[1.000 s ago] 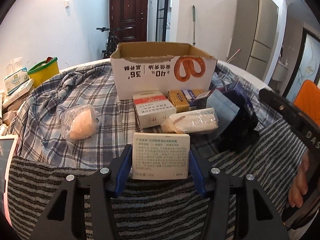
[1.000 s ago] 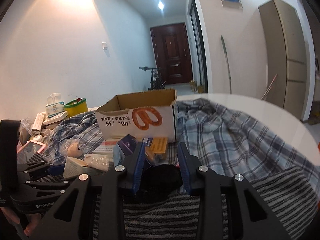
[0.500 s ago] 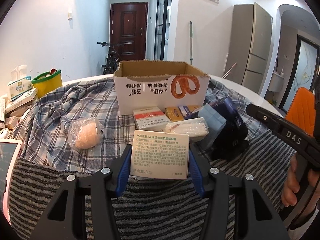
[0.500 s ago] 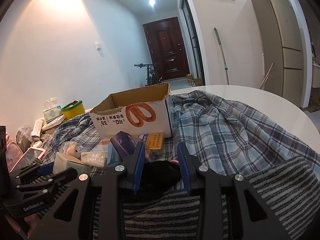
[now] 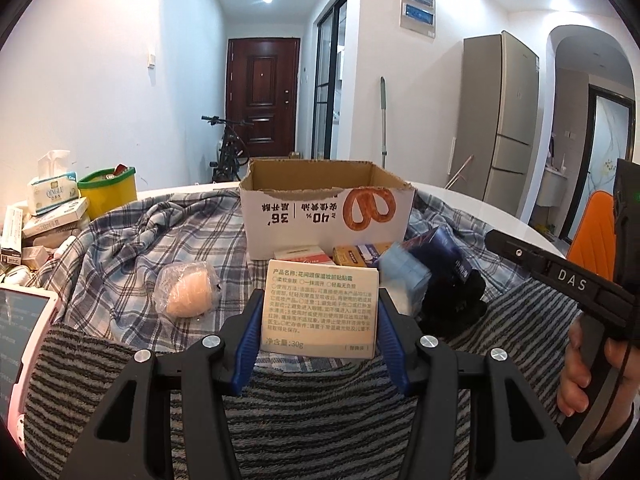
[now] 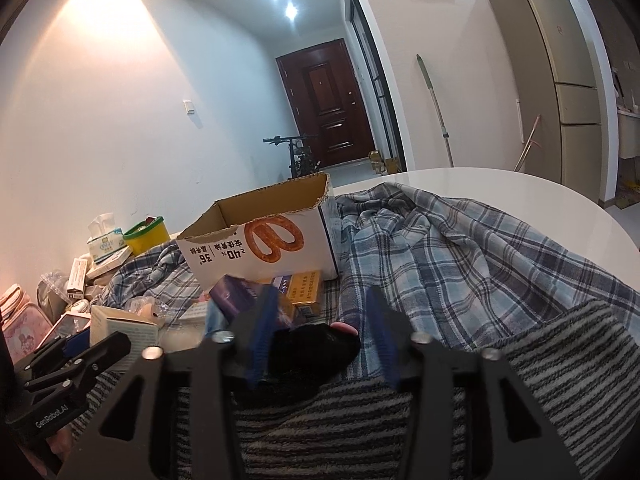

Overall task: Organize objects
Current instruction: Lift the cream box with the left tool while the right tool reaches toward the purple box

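Left hand-held gripper [image 5: 320,320] is clamping the pale cream box [image 5: 319,312] between its blue pads, holding it clear of the striped cloth [image 5: 320,408], with the open cardboard carton [image 5: 326,216] standing straight ahead beyond it. Right hand-held gripper [image 6: 320,332] is opening its jaws around the black bundle [image 6: 312,350], which is lying between the pads, seemingly no longer pressed by either.

Risks as I am judging them: the cream box is being gripped only by its lower edges, so a tilt forward could be levering it out of the pads. Small packets [image 5: 360,254] are crowding the carton's near wall, so a low carry could be knocking them or snagging the plaid cloth [image 5: 160,240] covering the worktop. The soft bundle may be catching on a pad.
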`<state>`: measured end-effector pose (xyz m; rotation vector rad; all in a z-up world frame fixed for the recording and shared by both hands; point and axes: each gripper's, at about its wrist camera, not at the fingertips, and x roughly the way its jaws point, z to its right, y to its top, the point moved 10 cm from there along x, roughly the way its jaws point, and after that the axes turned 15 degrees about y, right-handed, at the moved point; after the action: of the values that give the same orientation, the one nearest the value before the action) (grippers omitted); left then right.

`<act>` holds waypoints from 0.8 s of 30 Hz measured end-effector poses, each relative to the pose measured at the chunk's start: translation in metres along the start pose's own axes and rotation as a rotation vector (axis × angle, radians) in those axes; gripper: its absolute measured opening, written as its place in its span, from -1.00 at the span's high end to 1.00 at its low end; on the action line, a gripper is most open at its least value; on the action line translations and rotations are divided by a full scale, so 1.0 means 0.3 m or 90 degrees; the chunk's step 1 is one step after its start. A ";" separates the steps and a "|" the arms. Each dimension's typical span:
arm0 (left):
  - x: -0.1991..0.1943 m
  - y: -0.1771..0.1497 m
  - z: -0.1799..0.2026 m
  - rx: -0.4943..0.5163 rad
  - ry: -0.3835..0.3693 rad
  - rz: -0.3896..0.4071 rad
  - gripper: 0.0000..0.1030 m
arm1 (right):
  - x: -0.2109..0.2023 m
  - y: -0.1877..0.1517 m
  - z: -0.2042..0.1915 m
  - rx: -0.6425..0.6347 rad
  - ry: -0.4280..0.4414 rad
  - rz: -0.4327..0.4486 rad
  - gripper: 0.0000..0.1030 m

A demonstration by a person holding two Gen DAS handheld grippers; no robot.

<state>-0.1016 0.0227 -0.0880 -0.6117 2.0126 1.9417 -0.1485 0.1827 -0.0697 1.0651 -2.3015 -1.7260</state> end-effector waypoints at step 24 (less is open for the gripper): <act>0.072 -0.037 0.006 0.010 0.008 -0.066 -0.07 | 0.189 -0.174 -0.007 -0.070 -0.053 -0.251 -0.20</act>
<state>-0.1153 0.0221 -0.1081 -0.7111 1.9608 1.8647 -0.1655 0.1426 -0.1332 1.5336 -2.1164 -2.0380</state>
